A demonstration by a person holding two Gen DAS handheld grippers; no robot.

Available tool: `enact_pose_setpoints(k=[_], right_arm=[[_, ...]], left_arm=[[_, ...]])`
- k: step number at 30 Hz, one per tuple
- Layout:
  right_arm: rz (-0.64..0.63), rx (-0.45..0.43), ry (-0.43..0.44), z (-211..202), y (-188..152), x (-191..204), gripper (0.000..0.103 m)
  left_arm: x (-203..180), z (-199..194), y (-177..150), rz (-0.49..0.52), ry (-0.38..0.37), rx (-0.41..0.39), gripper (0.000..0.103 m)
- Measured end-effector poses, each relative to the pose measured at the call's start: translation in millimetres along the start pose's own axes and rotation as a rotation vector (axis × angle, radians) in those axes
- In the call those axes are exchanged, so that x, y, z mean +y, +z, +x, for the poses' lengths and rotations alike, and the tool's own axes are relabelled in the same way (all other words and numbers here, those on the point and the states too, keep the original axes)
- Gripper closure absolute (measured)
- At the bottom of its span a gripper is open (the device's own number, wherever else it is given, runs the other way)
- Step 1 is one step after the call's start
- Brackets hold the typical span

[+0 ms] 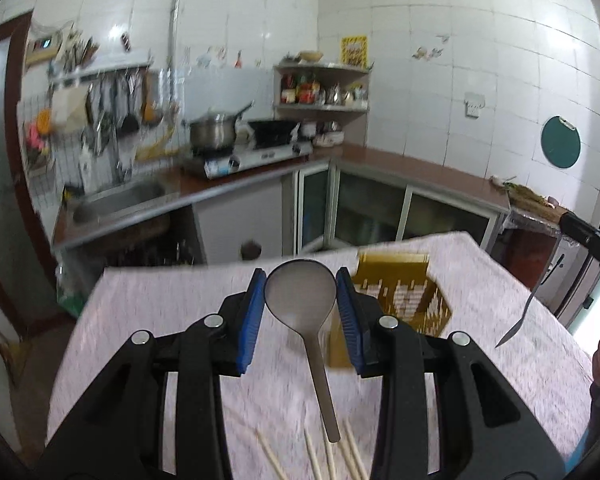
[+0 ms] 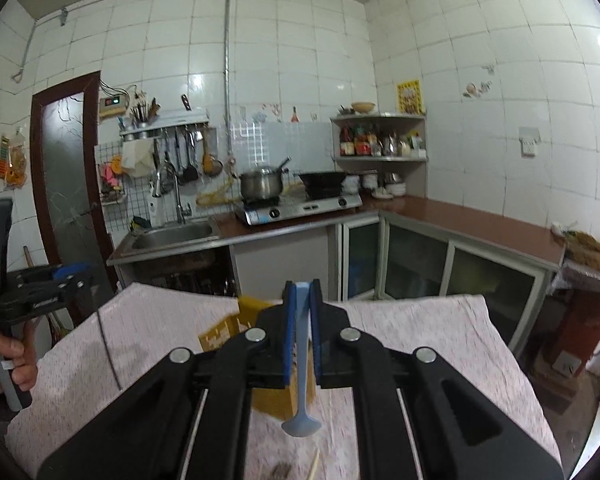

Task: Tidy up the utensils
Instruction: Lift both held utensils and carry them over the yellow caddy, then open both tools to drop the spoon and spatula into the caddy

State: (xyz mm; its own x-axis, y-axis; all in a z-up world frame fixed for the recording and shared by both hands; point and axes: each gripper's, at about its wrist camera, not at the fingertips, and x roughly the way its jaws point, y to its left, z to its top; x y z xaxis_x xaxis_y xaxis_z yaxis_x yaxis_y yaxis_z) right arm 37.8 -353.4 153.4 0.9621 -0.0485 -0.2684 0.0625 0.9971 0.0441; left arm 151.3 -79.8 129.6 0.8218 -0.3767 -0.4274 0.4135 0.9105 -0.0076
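My left gripper [image 1: 300,280] is shut on the bowl of a metal ladle spoon [image 1: 300,294], whose handle hangs down toward me above the pink tablecloth [image 1: 160,320]. My right gripper [image 2: 301,292] is shut on a pale blue spoon [image 2: 301,360], bowl end hanging down over the cloth. That spoon also shows in the left wrist view [image 1: 528,312], at the right, hanging from the right gripper. A yellow utensil box [image 1: 404,292] stands on the table just behind both grippers; it also shows in the right wrist view [image 2: 228,330]. Several wooden chopsticks [image 1: 312,456] lie on the cloth near me.
Behind the table runs an L-shaped kitchen counter [image 2: 460,216] with a sink [image 2: 172,236], a gas stove [image 2: 300,208] with a pot and a wok, and a corner shelf [image 2: 380,136] of bottles. A dark door [image 2: 66,168] stands at the left.
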Motion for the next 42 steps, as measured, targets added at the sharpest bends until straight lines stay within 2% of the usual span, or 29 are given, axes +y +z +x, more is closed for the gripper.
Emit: enact_pose_setpoints(k=[7, 14, 22, 30, 31, 33, 36, 40, 42], right_arm=[[-0.014, -0.028, 0.036, 35.9, 30.8, 11.7, 0.096], [-0.024, -0.011, 0.057, 76.7, 32.7, 12.5, 0.096], [-0.022, 0.036, 0.072, 119.8, 17.8, 8.3, 0.096], [-0.001, 0.144, 0.079, 155.5, -19.7, 4.4, 0.095], [0.003, 0.15, 0.075, 155.5, -21.2, 2.8, 0.095], [0.005, 0.134, 0.067, 151.0, -16.8, 1.3, 0.095], [0.004, 0.075, 0.056, 131.1, -0.2, -0.1, 0.095], [0.0, 0.006, 0.026, 91.5, 18.0, -7.3, 0.094], [0.007, 0.002, 0.002, 74.3, 16.1, -14.7, 0.086]], left_arm=[[-28.3, 35.5, 51.6, 0.039, -0.058, -0.059, 0.068], [-47.8, 79.9, 67.5, 0.047, -0.064, -0.078, 0.068], [-56.2, 129.8, 54.8, 0.065, -0.063, -0.052, 0.068], [-58.4, 170.7, 15.7, 0.08, -0.063, 0.039, 0.066], [-58.6, 172.1, 13.0, 0.084, -0.062, 0.045, 0.054], [-56.8, 169.6, 12.1, 0.078, -0.046, 0.043, 0.038], [-49.7, 156.9, 20.9, 0.06, -0.041, 0.024, 0.038], [-30.5, 119.6, 32.0, 0.035, -0.012, -0.017, 0.038], [-15.1, 97.7, 26.0, 0.022, 0.018, -0.022, 0.038]])
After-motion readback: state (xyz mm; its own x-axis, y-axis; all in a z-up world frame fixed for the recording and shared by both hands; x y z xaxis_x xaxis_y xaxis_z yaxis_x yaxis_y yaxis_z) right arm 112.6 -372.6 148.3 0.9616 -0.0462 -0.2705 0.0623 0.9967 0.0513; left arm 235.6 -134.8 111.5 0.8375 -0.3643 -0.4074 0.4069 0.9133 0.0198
